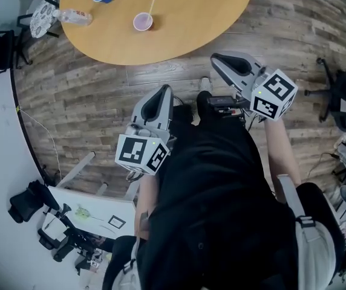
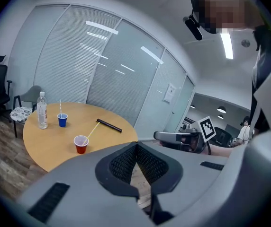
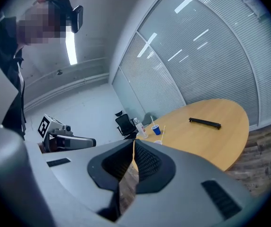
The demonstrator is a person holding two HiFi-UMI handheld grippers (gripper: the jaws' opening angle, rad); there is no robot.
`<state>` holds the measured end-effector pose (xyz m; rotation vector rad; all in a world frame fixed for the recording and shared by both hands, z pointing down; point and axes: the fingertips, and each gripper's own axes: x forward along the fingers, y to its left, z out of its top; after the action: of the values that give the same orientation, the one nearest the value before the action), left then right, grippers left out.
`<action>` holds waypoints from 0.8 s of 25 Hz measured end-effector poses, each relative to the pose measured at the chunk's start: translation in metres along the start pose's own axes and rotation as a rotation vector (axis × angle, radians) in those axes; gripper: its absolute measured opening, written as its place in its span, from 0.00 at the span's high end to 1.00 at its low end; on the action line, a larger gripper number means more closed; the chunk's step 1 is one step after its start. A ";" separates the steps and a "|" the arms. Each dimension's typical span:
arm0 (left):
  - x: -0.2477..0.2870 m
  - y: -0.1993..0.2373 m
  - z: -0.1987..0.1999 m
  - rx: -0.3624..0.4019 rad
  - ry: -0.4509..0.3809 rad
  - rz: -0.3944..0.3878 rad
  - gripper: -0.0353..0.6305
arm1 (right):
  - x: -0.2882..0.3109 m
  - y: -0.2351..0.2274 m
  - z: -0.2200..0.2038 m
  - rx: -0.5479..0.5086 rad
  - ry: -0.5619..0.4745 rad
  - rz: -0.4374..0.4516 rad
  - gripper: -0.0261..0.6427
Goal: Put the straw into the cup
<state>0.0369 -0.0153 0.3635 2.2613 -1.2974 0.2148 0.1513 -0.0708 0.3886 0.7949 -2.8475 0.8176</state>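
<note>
straw [image 2: 92, 130] in red cup [image 2: 81, 144] — left claw [image 2: 136, 144], right claw [image 3: 133, 142] closed, empty

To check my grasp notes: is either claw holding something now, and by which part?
Nothing is held: the left claw and the right claw are both shut, nothing between their jaws.

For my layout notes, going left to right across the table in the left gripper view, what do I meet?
water bottle → blue cup → red cup → black bar
</note>
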 end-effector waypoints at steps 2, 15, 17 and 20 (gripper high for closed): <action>-0.004 0.000 0.003 0.011 -0.013 -0.007 0.93 | 0.000 0.005 0.003 -0.010 -0.015 -0.007 0.93; -0.097 0.002 -0.020 0.035 -0.073 -0.046 0.93 | 0.001 0.105 -0.015 -0.090 -0.045 -0.022 0.93; -0.118 0.007 -0.029 0.026 -0.084 -0.040 0.93 | 0.004 0.126 -0.024 -0.098 -0.041 -0.016 0.93; -0.150 0.009 -0.041 0.020 -0.099 -0.040 0.93 | 0.004 0.157 -0.038 -0.100 -0.039 -0.019 0.93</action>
<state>-0.0453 0.1157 0.3447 2.3385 -1.3032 0.1034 0.0668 0.0605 0.3476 0.8320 -2.8835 0.6586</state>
